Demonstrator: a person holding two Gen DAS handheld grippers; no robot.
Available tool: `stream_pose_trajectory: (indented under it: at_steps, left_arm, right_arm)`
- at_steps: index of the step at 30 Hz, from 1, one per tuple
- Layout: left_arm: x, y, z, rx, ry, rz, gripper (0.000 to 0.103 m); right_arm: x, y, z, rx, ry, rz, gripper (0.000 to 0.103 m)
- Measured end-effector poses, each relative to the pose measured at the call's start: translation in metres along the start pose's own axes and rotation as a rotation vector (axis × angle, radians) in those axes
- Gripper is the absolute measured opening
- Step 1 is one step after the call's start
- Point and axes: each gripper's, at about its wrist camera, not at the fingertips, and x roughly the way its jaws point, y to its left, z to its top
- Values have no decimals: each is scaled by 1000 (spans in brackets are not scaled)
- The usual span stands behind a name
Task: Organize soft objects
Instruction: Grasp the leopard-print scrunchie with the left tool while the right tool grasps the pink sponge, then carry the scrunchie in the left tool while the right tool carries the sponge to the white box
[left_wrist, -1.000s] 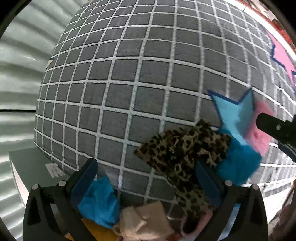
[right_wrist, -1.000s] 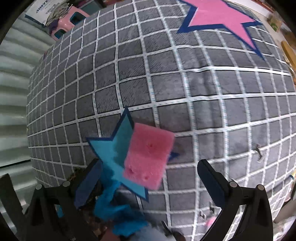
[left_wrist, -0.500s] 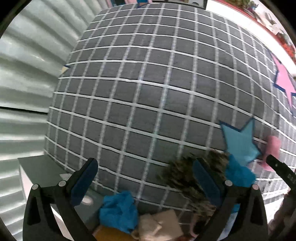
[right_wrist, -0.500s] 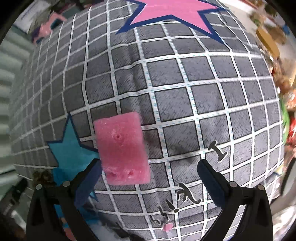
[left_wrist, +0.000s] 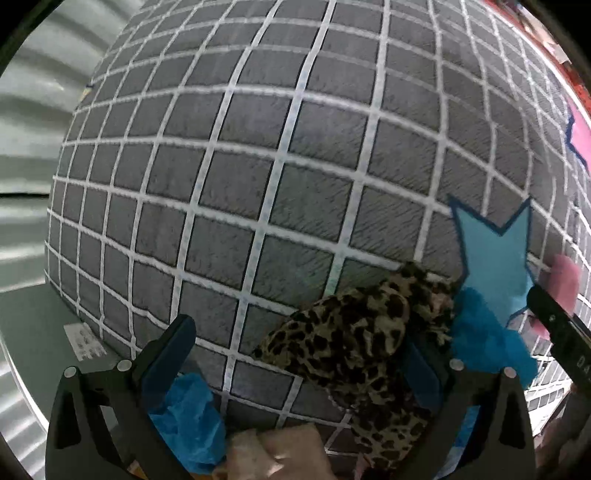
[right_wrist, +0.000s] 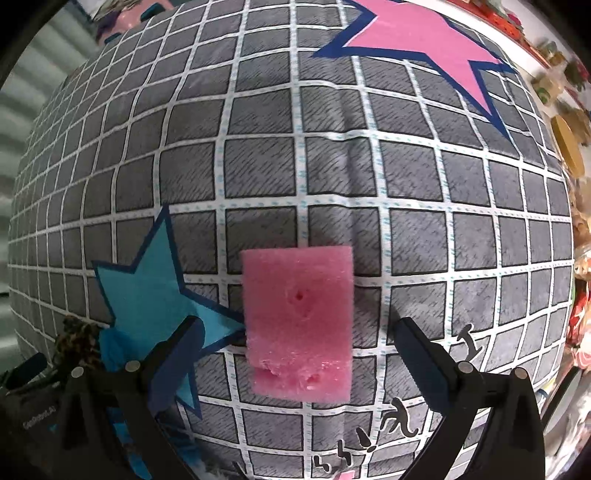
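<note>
A pink sponge (right_wrist: 299, 321) lies flat on the grey grid-pattern cloth (right_wrist: 332, 166), partly over a point of the blue star print (right_wrist: 147, 291). My right gripper (right_wrist: 299, 354) is open, one finger on each side of the sponge, not touching it. A leopard-print cloth (left_wrist: 351, 339) lies bunched just ahead of my open left gripper (left_wrist: 295, 362), overlapping its right finger. A fluffy blue cloth (left_wrist: 484, 332) lies right of it. Another blue cloth (left_wrist: 188, 417) and a beige cloth (left_wrist: 280, 454) lie at the bottom edge. The sponge (left_wrist: 563, 280) shows at the far right of the left wrist view.
A corrugated metal wall (left_wrist: 22, 110) borders the left side, with a grey ledge and a white label (left_wrist: 83, 341) below it. A large pink star print (right_wrist: 417, 37) lies farther back. Cluttered shelves (right_wrist: 569, 147) stand at the right. My right gripper's finger (left_wrist: 557, 328) reaches in beside the blue cloth.
My right gripper has shifted so the pink sponge now sits centred between its fingers. My left gripper pulled back, then came close to the leopard cloth again.
</note>
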Motion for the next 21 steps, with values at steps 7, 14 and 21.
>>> stream_pose_trajectory:
  at_steps: [7,14,21]
  left_arm:
    - [17,6,-14,-12,59,-96,77]
    - [-1,-12,-30,43,32,-131,19]
    - [-43,2,-33,50,-75,-139,18]
  right_arm:
    - [-5,31,-20,-95,-65,-32,48]
    - [-26,3,-19,-39,-51,80,48]
    - [-83,-23,-27,-24,-78,120,48]
